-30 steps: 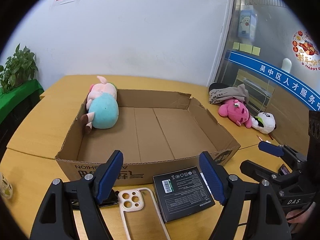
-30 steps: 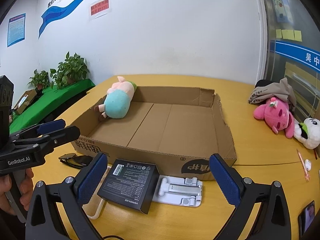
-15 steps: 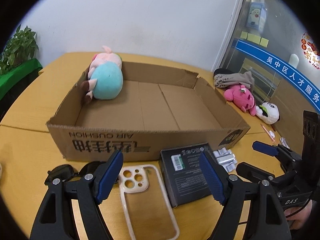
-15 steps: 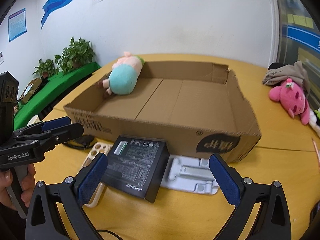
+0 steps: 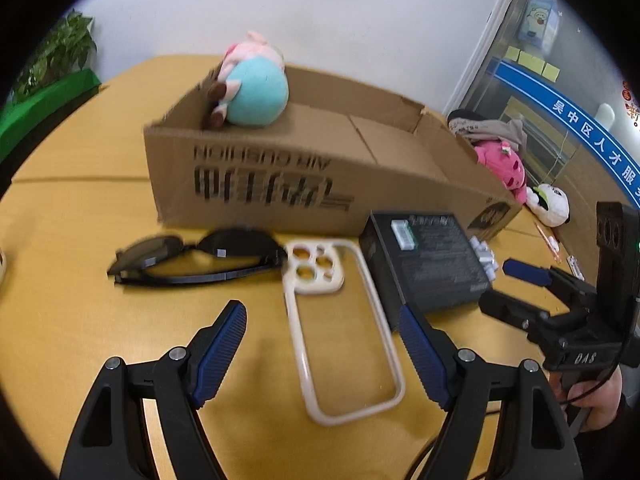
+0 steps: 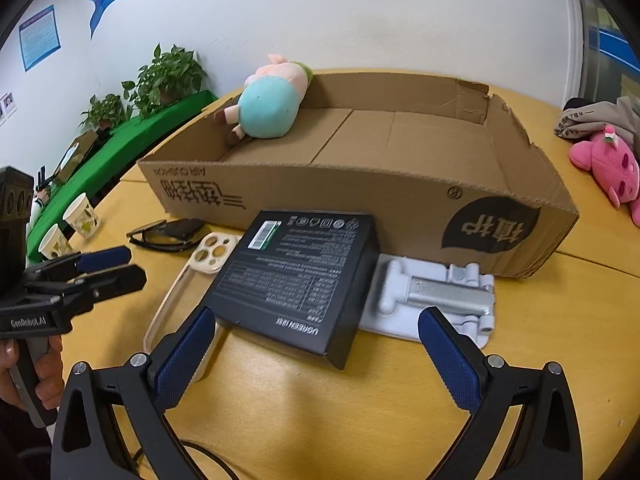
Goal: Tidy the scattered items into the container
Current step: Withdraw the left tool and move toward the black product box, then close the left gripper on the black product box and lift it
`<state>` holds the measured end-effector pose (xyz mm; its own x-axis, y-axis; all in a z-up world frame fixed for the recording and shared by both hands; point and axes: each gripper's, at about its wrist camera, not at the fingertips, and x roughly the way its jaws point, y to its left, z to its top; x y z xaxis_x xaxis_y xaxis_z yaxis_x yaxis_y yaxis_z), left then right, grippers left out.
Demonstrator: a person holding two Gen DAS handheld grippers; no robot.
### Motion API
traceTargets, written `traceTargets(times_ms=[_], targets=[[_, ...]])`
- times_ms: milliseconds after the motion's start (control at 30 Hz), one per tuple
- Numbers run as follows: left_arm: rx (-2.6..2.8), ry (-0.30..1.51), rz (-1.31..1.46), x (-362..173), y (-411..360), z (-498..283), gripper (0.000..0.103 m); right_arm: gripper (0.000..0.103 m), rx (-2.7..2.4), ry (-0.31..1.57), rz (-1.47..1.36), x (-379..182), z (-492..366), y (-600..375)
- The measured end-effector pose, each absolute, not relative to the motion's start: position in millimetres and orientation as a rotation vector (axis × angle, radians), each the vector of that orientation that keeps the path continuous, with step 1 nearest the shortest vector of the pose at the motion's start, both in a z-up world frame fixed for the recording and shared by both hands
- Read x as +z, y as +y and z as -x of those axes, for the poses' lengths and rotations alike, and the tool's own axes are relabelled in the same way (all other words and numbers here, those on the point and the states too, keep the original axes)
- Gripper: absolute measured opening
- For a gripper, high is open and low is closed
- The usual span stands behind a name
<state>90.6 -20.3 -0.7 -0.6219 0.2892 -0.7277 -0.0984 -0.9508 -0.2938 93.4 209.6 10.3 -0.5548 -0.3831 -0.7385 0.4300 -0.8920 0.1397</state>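
A shallow cardboard box [image 5: 304,184] [image 6: 400,200] lies on the yellow table with a teal and pink plush [image 5: 252,92] [image 6: 272,104] in its far left corner. In front of it lie black sunglasses [image 5: 200,256] [image 6: 168,234], a cream phone case [image 5: 340,328] [image 6: 188,276], a black product box [image 5: 428,260] [image 6: 300,280] and a white folding stand [image 6: 436,296]. My left gripper [image 5: 322,352] is open, low over the phone case. My right gripper [image 6: 316,356] is open, just before the black product box.
A pink plush [image 5: 502,164] [image 6: 608,168], a panda plush [image 5: 550,204] and a grey cloth [image 6: 600,116] lie right of the box. Paper cups [image 6: 72,224] stand at the table's left edge. Potted plants [image 6: 160,76] stand on a green shelf.
Both grippers have dropped lower and closer to the items in front of the box. The sunglasses and phone case came fully into the left wrist view. Both grippers stayed open.
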Motion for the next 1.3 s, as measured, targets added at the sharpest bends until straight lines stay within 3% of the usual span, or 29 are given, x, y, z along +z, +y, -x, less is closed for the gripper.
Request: traceTargets(times_ms=[367,633,867,967,1067,1300], targets=[[2.559,-0.348,1.306,-14,-7,-82,0.078,0.103,-2.386,-0.031,-1.181,-1,-84,218],[2.416,-0.373,1.219,2,17,-54,0.078,0.103,-2.324,0.077,-1.182,-16,-89,213],[2.243,-0.42,1.305,-27,45,-8,0.077,0.103,-2.319,0.136,-1.086,-23,-88,201],[2.245,-0.44,1.266,-28,46,-10,0.076,0.094,-2.281,0.108,-1.094,-28,-82,196],[2.264,-0.437,1.243,-29,45,-15,0.075,0.092,-2.314,0.201,-1.082,-27,-89,186],[2.313,-0.423,1.18,-18,48,-32,0.074,0.09,-2.383,0.193,-1.02,-20,-108,187]])
